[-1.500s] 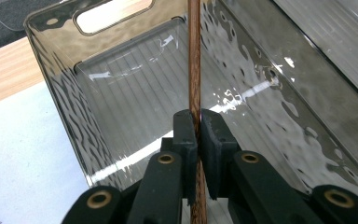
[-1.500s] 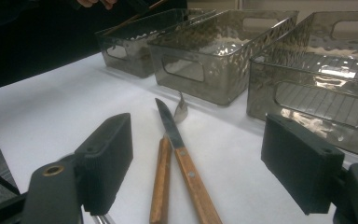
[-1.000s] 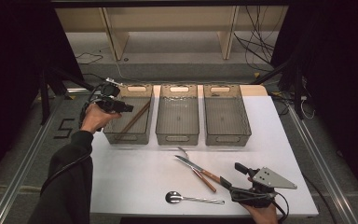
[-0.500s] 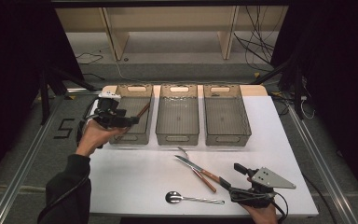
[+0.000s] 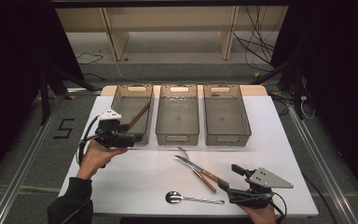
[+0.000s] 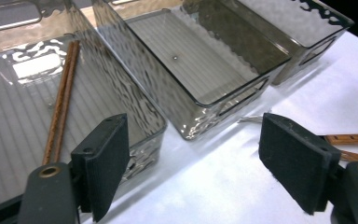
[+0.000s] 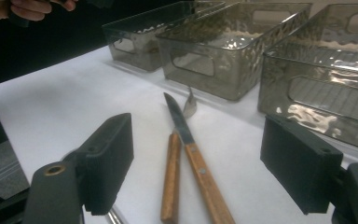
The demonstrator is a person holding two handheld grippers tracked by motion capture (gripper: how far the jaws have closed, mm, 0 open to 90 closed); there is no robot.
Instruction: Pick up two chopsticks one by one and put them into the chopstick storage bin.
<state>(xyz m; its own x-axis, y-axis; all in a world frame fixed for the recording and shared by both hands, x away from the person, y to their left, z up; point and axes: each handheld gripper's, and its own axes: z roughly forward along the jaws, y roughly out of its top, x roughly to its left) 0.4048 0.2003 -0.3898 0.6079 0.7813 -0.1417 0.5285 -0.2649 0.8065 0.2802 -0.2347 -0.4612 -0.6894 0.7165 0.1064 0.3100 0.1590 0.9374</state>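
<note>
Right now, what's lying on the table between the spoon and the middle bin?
In the high view, a wooden-handled knife and a wooden-handled fork lie crossed on the white table, between the spoon and the middle bin.

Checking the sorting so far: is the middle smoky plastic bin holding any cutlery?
No, the middle smoky plastic bin is bare inside; the wooden chopsticks lie in the left smoky bin.

- A lab recording setup: white table (image 5: 135,182) ringed by black curtains (image 5: 335,70).
- Metal rails (image 5: 25,154) along the floor, loose cables (image 5: 256,46) behind.
- Bare wooden shelving (image 5: 168,23) at the back.
</note>
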